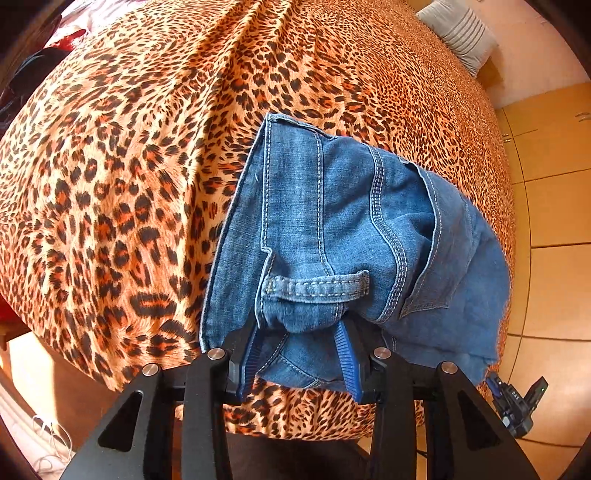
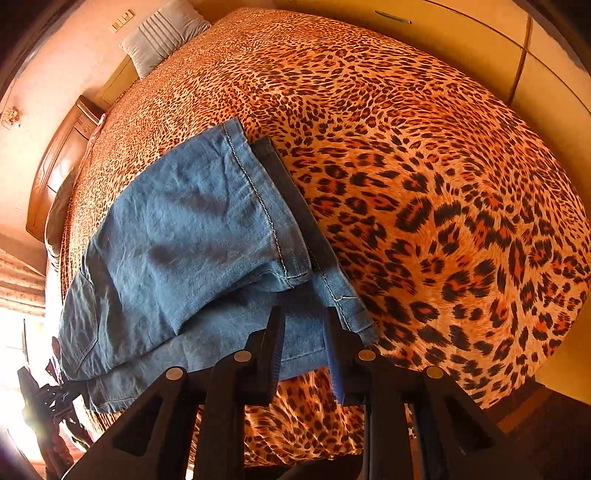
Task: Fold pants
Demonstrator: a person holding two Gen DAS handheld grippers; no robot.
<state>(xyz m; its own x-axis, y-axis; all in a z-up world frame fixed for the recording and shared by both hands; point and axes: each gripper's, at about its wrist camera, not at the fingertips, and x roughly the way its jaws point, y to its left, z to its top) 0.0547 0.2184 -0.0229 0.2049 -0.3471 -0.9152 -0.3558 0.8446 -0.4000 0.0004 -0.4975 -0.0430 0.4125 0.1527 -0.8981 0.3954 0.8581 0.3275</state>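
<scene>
Folded jeans [image 1: 332, 229] lie on the bed's [image 1: 110, 184] near edge; left gripper [image 1: 299, 350] and right gripper [image 2: 306, 343] jaws straddle denim, spread.

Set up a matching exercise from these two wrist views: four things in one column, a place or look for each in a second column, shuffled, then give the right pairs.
Things:
1. jeans
2. bedspread
3. pillow
4. belt loop

Descriptions:
A. grey, striped, at the far end of the bed
B. leopard print, covers the whole bed
C. blue denim, folded, near the bed's front edge
D. short stitched strap just ahead of the left gripper

Pairs: 1-C, 2-B, 3-A, 4-D
</scene>
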